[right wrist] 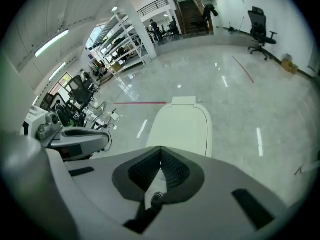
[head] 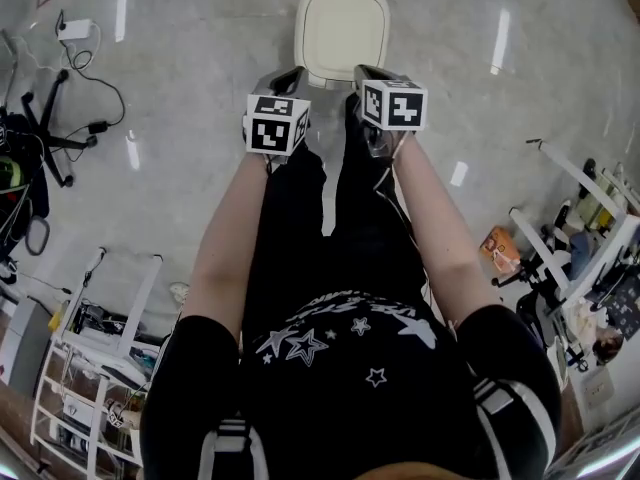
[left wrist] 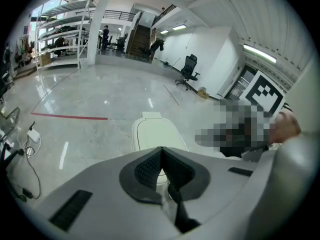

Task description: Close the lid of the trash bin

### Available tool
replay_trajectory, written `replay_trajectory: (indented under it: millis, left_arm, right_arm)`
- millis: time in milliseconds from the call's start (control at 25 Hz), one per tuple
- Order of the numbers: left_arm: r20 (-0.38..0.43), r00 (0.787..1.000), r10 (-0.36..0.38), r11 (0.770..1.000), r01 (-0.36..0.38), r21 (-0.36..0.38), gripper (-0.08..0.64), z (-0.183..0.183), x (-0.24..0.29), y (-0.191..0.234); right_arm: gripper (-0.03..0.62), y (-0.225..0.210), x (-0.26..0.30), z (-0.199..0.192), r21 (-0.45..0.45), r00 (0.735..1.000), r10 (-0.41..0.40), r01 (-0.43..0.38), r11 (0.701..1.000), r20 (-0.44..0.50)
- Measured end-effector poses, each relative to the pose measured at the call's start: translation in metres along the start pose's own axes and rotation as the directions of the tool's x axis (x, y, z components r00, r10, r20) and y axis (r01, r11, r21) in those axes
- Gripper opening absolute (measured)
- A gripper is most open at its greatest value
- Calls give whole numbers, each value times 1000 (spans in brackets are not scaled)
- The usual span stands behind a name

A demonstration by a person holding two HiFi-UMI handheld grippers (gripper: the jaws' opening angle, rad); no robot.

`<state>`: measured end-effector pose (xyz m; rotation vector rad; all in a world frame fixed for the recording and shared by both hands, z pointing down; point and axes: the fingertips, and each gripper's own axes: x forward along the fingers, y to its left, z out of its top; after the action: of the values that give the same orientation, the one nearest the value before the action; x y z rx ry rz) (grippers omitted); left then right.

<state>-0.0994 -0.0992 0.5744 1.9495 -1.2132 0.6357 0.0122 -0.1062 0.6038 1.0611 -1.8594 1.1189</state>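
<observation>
Cream trash bin (head: 341,28) on the glossy grey floor (head: 200,58), lid (right wrist: 182,126) lying flat on top.
Held side by side above and just short of it: left gripper (left wrist: 161,150) and right gripper (right wrist: 161,149), fingertips pressed together, both empty.

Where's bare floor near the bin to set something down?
Bare floor both sides of the trash bin: left, between it and the cables; right, up to the white stands. Crowded: chair base at left edge, rack lower left, the stands at right.
</observation>
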Motion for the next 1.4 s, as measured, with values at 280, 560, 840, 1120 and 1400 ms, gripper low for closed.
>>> replay_trajectory:
  millis: [280,560,840,1120,1400]
  left_arm:
    - [111,992,-59,997,52,65,11,46,-84,-18]
    - [193,977,-87,994,71,89,11,80,-152,-28]
    - [259,962,-92,995,75,72,11,83,-197,-56]
    - [334,942,-41,998,26,49,11,71,-237,-88]
    - [391,919,-55,994,15,104,11,47,-272,-159]
  right_arm:
    - [5,48,-82,27,53,986,-3,-5,999,165]
    - [6,79,-155,40,90,958,-29,3,996,287]
    - [6,87,-194,39,32,942,23,-35,999,335]
    - [5,92,-241,29,-55,901,79,-62,997,427]
    - [5,81,-301,-35,-87,882,112,-80,993,457]
